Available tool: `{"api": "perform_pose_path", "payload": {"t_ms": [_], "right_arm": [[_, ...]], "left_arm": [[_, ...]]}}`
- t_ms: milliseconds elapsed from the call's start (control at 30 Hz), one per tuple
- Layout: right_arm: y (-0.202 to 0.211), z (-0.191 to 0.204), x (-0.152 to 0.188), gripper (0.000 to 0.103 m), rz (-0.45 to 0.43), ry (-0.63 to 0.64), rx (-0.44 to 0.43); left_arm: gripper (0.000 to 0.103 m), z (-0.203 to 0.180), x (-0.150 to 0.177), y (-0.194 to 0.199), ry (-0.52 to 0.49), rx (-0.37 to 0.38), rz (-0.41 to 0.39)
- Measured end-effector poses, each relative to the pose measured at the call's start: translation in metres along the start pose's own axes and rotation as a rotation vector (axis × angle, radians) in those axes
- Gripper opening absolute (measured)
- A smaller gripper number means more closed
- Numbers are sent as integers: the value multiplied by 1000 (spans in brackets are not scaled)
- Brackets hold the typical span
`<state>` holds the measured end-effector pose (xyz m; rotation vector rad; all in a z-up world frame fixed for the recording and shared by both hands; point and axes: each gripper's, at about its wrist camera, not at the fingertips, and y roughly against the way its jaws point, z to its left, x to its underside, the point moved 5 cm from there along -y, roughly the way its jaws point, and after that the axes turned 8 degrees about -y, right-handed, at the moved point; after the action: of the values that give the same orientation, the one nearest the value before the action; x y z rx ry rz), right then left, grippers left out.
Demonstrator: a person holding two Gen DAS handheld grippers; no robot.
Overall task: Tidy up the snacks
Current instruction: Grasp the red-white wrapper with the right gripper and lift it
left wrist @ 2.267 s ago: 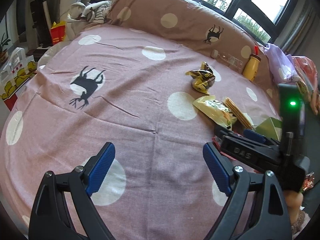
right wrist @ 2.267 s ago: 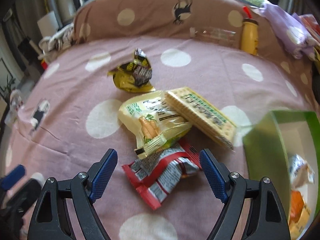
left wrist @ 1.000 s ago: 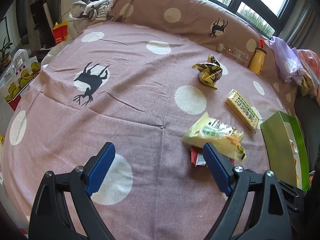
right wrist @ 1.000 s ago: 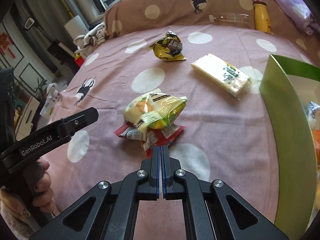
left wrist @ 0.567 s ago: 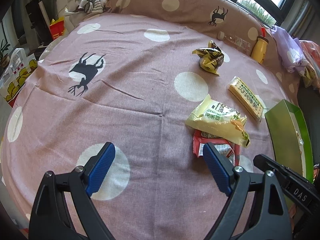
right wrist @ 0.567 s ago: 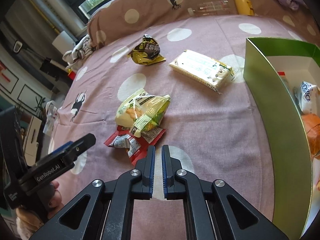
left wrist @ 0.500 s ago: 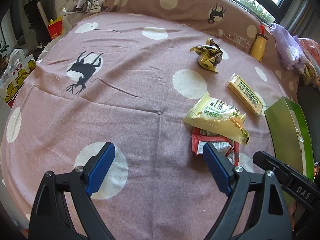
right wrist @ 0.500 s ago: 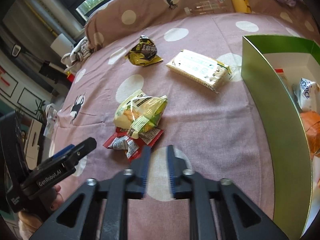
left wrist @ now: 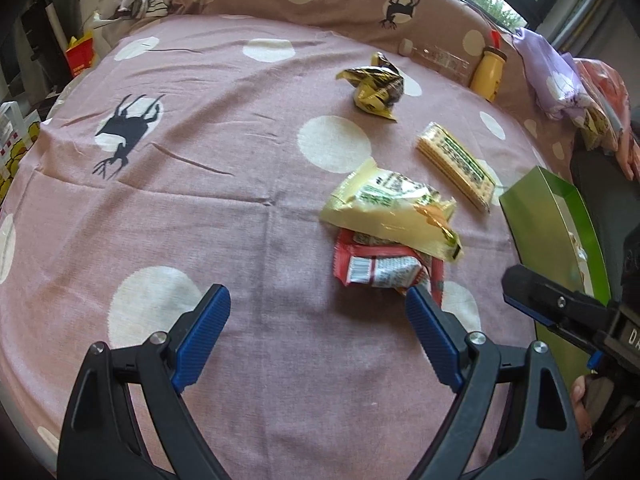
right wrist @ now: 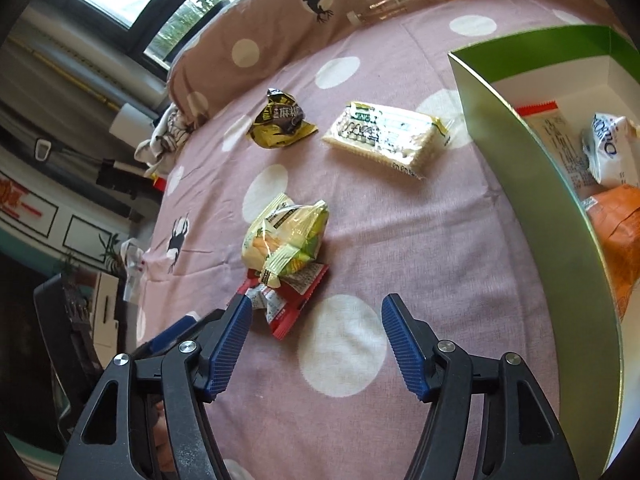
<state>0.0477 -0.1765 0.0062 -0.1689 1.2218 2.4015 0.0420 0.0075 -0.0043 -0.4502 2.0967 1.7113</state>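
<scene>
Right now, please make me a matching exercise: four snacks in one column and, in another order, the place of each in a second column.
1. red packet
2. pale yellow bag
3. cracker pack
4. orange packet

A. inside the green box
B. lying alone on the bedspread, near the box
C. under another snack
D. on top of another snack

Pairs: 1-C, 2-D, 3-B, 4-A
</scene>
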Motion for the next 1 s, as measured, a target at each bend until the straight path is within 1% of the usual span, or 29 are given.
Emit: {"api": "perform_pose_path", "payload": {"t_ms": [167, 267, 333, 400, 500, 567, 633, 733, 767, 800, 833, 867, 933, 1000], "right_arm": [[-9, 2, 0, 68, 21, -10, -7], [-14, 8, -6, 68, 18, -12, -29], [-17, 16, -12, 68, 4, 12, -46], [-24, 24, -17, 68, 5, 52, -44], [-40, 30, -15, 68, 34, 101, -11], [-51, 34, -12, 68, 63, 127, -13], [-62, 39, -9, 68, 85, 168, -1], [-74, 47, -5, 68, 73, 254, 39], [-75, 48, -5, 68, 78, 264, 43], [-76, 48, -4, 68, 82, 269, 45], [-76, 48, -3, 63, 87, 274, 52], [-75, 48, -2, 60, 88, 284, 48], [-71, 50, 2, 50, 117, 284, 6], [-65, 53, 6, 48, 115, 291, -22]], "left_arm": [[90, -10, 4, -6, -39, 9, 20], [90, -14, 1, -8, -37, 44, 11], [90, -17, 1, -11, -34, 60, 17], [90, -20, 0, -15, -38, 56, 21], [88, -21, -1, -23, -39, 52, 24], [88, -23, -3, -26, -37, 67, 22], [85, -24, -4, -29, -46, 64, 16], [77, -26, -8, -33, -79, 41, 0], [69, -28, -9, -33, -98, 43, -7], [56, -32, -9, -33, -115, 61, -14], [55, -35, -9, -33, -123, 64, -17], [55, -36, -9, -33, -132, 49, -26], [54, -39, -8, -30, -150, 31, -53], [47, -40, -6, -23, -157, 34, -79]]}}
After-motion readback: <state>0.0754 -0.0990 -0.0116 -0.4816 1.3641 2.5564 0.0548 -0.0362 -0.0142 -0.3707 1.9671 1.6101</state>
